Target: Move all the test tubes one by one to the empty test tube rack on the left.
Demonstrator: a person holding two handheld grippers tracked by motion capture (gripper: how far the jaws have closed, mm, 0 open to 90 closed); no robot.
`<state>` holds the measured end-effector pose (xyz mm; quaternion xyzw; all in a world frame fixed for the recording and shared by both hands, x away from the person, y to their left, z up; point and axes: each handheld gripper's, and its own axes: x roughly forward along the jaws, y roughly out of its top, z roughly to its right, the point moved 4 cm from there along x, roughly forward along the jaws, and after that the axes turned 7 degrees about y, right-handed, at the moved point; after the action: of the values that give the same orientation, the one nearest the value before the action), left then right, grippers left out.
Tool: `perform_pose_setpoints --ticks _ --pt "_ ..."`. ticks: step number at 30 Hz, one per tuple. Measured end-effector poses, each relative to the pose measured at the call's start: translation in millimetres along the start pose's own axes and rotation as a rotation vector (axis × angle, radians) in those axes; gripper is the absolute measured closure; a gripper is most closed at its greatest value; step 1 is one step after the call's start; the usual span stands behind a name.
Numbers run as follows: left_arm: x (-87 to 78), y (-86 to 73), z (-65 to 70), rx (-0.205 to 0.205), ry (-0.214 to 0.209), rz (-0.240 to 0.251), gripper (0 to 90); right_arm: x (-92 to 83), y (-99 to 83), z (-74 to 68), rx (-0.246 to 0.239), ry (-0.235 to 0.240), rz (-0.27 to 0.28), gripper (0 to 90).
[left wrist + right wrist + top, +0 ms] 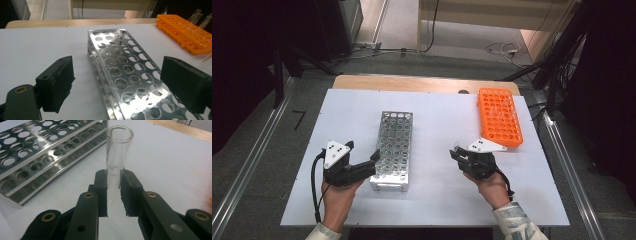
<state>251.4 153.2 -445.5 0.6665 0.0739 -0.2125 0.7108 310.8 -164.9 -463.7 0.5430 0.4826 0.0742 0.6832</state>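
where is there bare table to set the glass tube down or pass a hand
Free: the white table strip between the metal test tube rack and the orange test tube rack, the patch left of the metal rack, and the near edge. Crowded: beside the metal rack's near end, where the left hand-held gripper sits.

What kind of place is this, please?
Probably a laboratory or test bench: a metal tube rack and an orange tube rack stand on a white table, and the right gripper holds a glass test tube.
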Motion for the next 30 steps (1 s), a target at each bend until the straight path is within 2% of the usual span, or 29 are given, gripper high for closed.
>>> perform_pose_setpoints --ticks 3,4,7,8,11,12,14,16,17,18,21,27,30 --pt "2.9 0.0 7.1 0.014 -0.018 -0.007 12.8 3.8 -1.1 -3.0 -0.003 0.009 -0.016 73.6" --pt "4.2 0.4 12.6 0.020 -0.036 -0.008 12.8 4.3 -1.0 -3.3 -0.011 0.014 -0.016 73.6" --pt "5.6 1.0 18.5 0.033 -0.048 -0.013 12.8 4.0 0.0 -4.3 -0.013 0.015 -0.014 73.7" --pt "7.4 2.4 23.7 0.019 -0.073 -0.010 13.0 3.5 0.7 -5.2 -0.006 0.026 -0.012 73.7" --pt "9.5 2.7 29.2 0.036 -0.080 -0.012 13.3 5.8 0.6 -8.0 -0.005 0.040 -0.019 73.6" --pt "12.2 2.8 33.4 0.026 -0.103 -0.016 13.6 6.9 0.6 -9.1 0.000 0.047 -0.020 73.7" --pt "13.8 2.6 36.4 0.031 -0.108 -0.021 14.1 9.8 1.2 -12.4 -0.013 0.056 -0.025 73.7" --pt "15.6 2.5 42.1 0.045 -0.111 -0.022 14.2 12.2 2.3 -16.4 -0.019 0.064 -0.026 73.6" --pt "16.9 2.7 49.9 0.059 -0.128 -0.020 14.2 13.4 2.6 -18.8 -0.030 0.068 -0.029 73.7" --pt "16.9 2.7 49.9 0.059 -0.128 -0.020 14.2 14.4 2.5 -21.5 -0.042 0.072 -0.034 73.6" --pt "18.8 3.2 60.9 0.097 -0.149 -0.016 14.2 16.5 2.2 -25.0 -0.060 0.069 -0.041 73.6" --pt "24.2 3.5 76.9 0.116 -0.181 -0.020 15.8 20.4 1.5 -28.6 -0.070 0.079 -0.052 73.6" --pt "27.0 5.6 86.8 0.128 -0.209 -0.014 17.4 20.7 2.2 -29.2 -0.070 0.081 -0.050 73.6"
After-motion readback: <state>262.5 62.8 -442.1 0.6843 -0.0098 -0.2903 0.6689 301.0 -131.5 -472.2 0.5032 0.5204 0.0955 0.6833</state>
